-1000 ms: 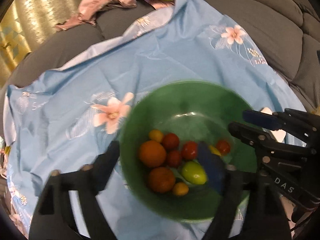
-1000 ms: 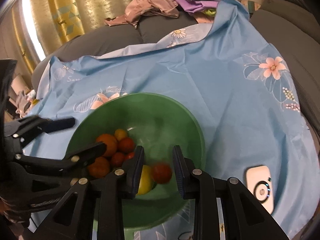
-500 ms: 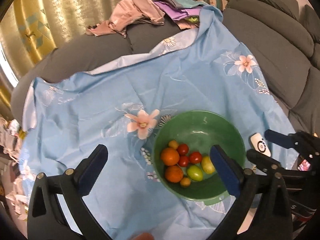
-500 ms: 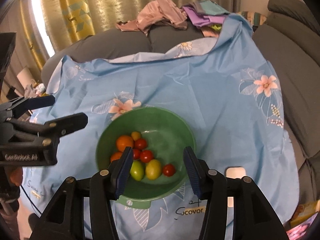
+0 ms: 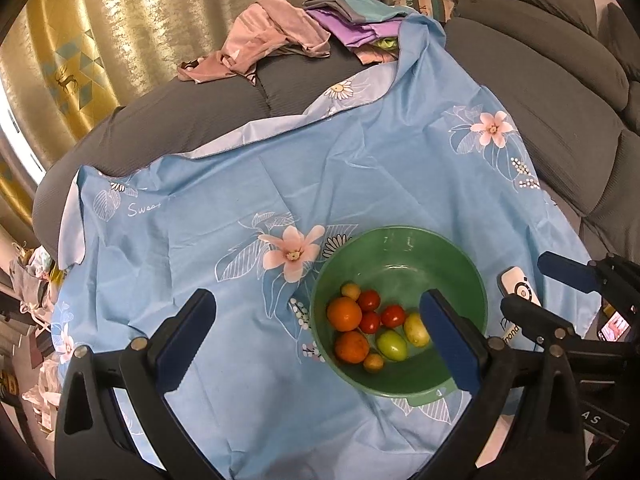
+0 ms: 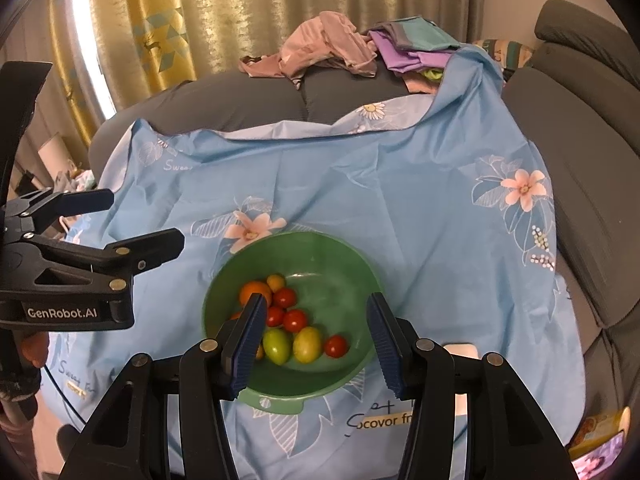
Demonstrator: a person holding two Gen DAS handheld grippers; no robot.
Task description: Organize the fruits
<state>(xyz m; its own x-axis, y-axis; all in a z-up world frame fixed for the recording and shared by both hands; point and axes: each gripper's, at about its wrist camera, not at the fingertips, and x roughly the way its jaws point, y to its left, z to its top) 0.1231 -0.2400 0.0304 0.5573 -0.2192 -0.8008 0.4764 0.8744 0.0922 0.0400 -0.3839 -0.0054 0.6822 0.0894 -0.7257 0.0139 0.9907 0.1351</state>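
A green bowl (image 5: 400,238) (image 6: 300,237) sits on a blue flowered cloth (image 5: 280,168). It holds two oranges (image 5: 344,313), several red tomatoes (image 5: 369,300), a green tomato (image 5: 392,345), a yellow-green one (image 5: 416,324) and small yellow fruits (image 5: 351,290). One red tomato (image 6: 336,346) lies apart by the yellow one (image 6: 307,344). My left gripper (image 5: 316,328) (image 6: 136,220) hangs wide open above the bowl's left side. Over the bowl's near part, my right gripper (image 6: 316,320) (image 5: 536,288) is open, with nothing between its pads.
A white remote-like device (image 5: 520,286) (image 6: 460,350) lies on the cloth right of the bowl. A heap of clothes (image 5: 280,40) rests on the grey sofa (image 5: 560,80) behind. A phone (image 5: 614,326) and a snack packet (image 6: 600,424) lie at the right edge.
Both grippers have risen away from the bowl. The right jaws opened and the red tomato between them now lies in the bowl. The left jaws spread wider.
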